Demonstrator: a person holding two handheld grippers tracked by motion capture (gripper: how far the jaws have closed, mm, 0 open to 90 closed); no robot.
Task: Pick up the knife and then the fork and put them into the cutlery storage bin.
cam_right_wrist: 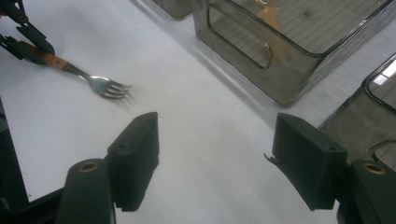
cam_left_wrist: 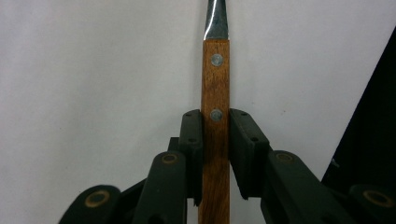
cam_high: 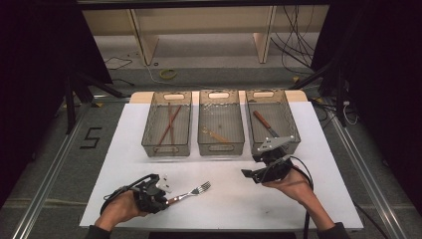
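Your L gripper [cam_high: 161,191] nr front-left corner of white tabletop [cam_high: 224,199], jaws clamped on fork [cam_high: 191,191] by its wood handle, tines twd centre | your R gripper [cam_high: 254,173] front-right, jaws spread, nothing in them | far edge: 3 clear bins [cam_high: 220,144] in a row; chopsticks [cam_high: 171,122] in left bin, knife [cam_high: 263,122] in right.

In the left gripper view the wooden-handled steel fork [cam_left_wrist: 215,93] runs off the top edge, so its tines are cut away, and its handle end drops out at the bottom. In the high view the small brownish object [cam_high: 215,134] in the middle clear plastic bin [cam_high: 221,147] is too small to name. Both forearms are cut off at the bottom edge.
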